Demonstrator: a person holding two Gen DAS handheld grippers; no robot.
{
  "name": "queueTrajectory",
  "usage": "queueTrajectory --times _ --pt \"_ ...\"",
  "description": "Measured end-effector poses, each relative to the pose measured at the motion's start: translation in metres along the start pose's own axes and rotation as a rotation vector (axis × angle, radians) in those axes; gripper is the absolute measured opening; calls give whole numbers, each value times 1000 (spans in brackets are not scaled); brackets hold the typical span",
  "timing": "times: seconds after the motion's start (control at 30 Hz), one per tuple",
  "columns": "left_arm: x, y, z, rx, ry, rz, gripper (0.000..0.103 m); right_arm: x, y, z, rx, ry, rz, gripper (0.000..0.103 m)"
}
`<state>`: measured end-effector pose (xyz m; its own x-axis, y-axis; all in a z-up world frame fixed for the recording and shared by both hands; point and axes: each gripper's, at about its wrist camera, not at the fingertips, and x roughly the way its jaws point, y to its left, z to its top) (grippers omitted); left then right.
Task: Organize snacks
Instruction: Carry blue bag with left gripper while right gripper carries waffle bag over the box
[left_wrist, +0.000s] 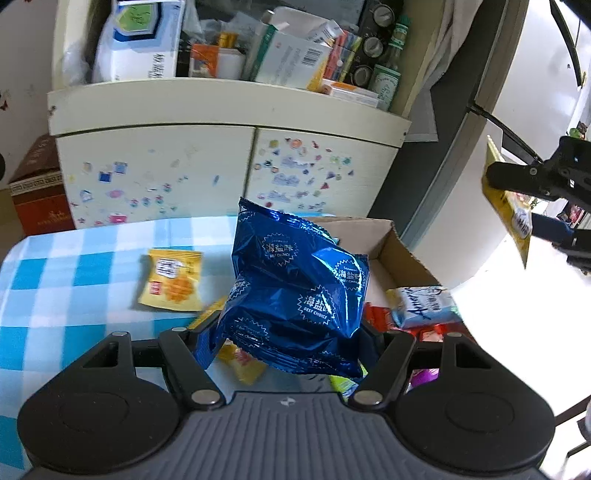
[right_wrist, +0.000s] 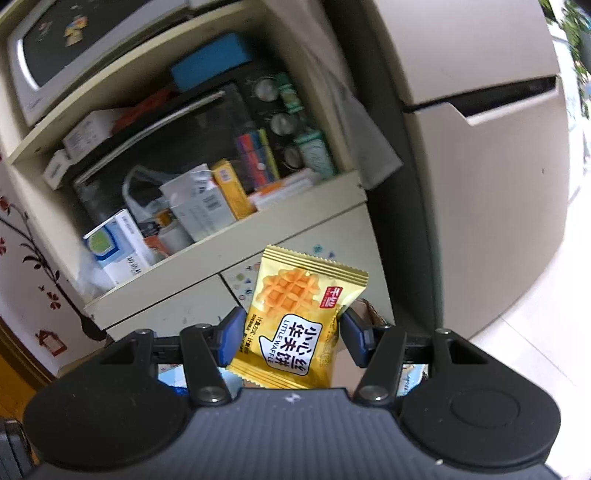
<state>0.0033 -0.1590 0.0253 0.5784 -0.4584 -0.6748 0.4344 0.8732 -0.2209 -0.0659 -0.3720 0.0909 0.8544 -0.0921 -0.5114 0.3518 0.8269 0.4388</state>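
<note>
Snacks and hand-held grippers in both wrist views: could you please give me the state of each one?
Left hand-held gripper: shut on blue bag.
Blue bag: held up above the table, crumpled.
Right hand-held gripper: shut on waffle pack.
Waffle pack: held in the air, sealed.
Yellow packet: lying flat on the checked cloth.
Cardboard box: open, with snacks inside.

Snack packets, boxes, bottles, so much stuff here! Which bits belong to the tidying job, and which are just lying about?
Part of the job:
- blue packet in the left gripper
- yellow waffle packet in the right gripper
- second waffle packet on the checked tablecloth
- cardboard box holding snacks

Just lying about:
- shelf clutter
- stickered cabinet doors
</note>
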Motion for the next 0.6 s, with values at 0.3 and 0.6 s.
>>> queueTrajectory --times 0.3,0.6 --pt "24 -35 3 30 33 -28 76 11 -18 -1 96 45 -27 57" --pt "36 -51 10 53 40 -46 76 21 -32 -2 187 78 -50 60"
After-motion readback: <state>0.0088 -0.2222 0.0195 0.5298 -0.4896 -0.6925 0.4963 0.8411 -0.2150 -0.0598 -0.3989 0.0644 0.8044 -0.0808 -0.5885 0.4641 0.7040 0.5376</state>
